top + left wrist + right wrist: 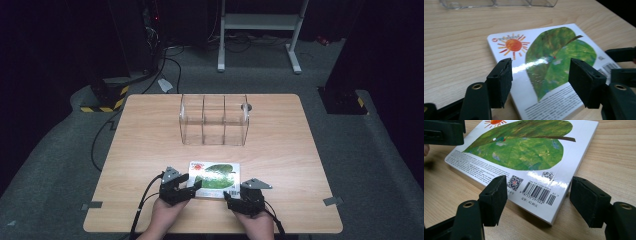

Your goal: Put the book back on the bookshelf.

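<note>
— Dark floor and black stands ringed a pale wooden table point(150, 130). What lay on it?

— A children's board book point(215, 178), flat, back cover up, near the table's front edge and a little right of centre. The cover was glossy white with a red-orange sun point(513, 45) at one corner, a big green leaf point(559, 60) across the middle, fine print below it and a barcode point(539, 192) by a corner.

— And the grippers, left to right?

— The left gripper point(186, 186) sat at the book's near left corner, jaws spread, one pad over the cover and one beside its edge, pinching nothing. The right gripper point(235, 198) sat at the near right corner, jaws also spread, straddling the barcode corner without pressing it.

— Room to move?

— Bare wood lay left and right of the book. A clear three-compartment organizer point(214, 120) stood well apart, toward the far side, with open table between.

— What did each view add?

— The high view gave the whole layout and the person's hands. The left gripper view showed the sun closely and the other gripper's jaws at its right edge. The right gripper view showed the QR code point(514, 182), the barcode and the book's thick edge.
</note>
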